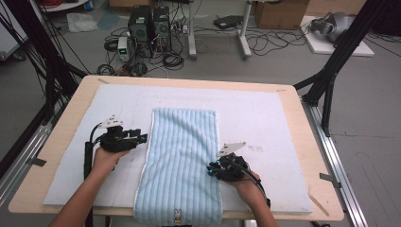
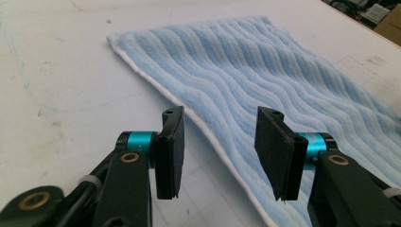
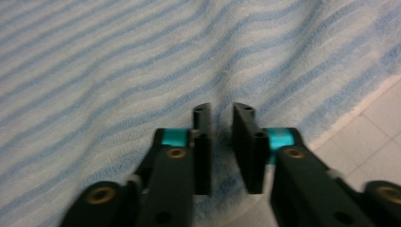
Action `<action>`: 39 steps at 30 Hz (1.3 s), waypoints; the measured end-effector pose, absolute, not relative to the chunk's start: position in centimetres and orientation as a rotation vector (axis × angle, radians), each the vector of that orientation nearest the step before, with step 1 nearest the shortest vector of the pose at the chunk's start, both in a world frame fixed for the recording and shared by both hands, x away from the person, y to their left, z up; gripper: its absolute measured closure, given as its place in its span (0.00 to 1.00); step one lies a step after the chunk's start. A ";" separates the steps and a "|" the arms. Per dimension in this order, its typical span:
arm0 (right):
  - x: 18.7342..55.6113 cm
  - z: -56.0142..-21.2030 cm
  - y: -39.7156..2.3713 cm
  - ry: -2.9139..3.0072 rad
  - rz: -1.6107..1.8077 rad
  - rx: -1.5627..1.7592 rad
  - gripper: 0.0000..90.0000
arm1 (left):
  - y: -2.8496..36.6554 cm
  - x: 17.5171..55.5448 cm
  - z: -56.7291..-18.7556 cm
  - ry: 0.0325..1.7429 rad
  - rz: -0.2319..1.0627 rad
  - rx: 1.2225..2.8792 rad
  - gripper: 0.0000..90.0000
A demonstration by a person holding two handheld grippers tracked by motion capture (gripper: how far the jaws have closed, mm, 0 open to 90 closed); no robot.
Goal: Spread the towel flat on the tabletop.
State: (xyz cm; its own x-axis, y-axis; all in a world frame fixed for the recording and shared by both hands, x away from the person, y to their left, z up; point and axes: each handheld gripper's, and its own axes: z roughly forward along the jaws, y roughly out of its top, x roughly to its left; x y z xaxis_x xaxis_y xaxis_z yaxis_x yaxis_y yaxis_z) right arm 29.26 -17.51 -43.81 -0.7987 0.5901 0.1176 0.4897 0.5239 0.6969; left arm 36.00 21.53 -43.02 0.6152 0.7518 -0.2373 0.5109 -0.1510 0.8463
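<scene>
Blue striped towel [image 1: 182, 161] flat, long axis running near edge to far, left gripper [image 1: 142, 138] jaws apart at its left edge, right gripper [image 1: 211, 169] jaws narrowly apart, nothing pinched.

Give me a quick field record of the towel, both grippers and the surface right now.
towel: light blue striped towel, flat, long way toward the person, near end hanging over the table edge
surface: white mat on a wooden table
left gripper: jaws open, nothing between them, beside the towel's left edge
right gripper: at the towel's right edge, jaws narrowly apart over the cloth; whether they pinch it is unclear
</scene>
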 end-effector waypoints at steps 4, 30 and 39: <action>29.8 -43.2 -19.0 2.460 1.252 1.081 0.49 | 19.8 37.3 -43.7 1.023 0.310 1.880 0.59; 40.2 -42.5 -19.6 2.273 1.172 1.240 0.33 | 21.6 36.9 -44.4 0.996 0.374 1.818 0.55; 45.7 -43.4 -17.5 2.244 1.009 1.351 0.52 | 21.5 36.8 -44.6 1.014 0.341 1.788 0.44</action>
State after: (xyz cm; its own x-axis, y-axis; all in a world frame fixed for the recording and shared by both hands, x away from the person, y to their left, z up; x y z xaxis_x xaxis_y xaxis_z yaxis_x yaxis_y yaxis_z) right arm 45.70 -17.55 -43.37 -0.4941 0.8663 0.0738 0.6300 0.2983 0.7170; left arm 36.78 21.46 -44.56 0.6070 0.7651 -0.2150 0.4799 -0.1372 0.8665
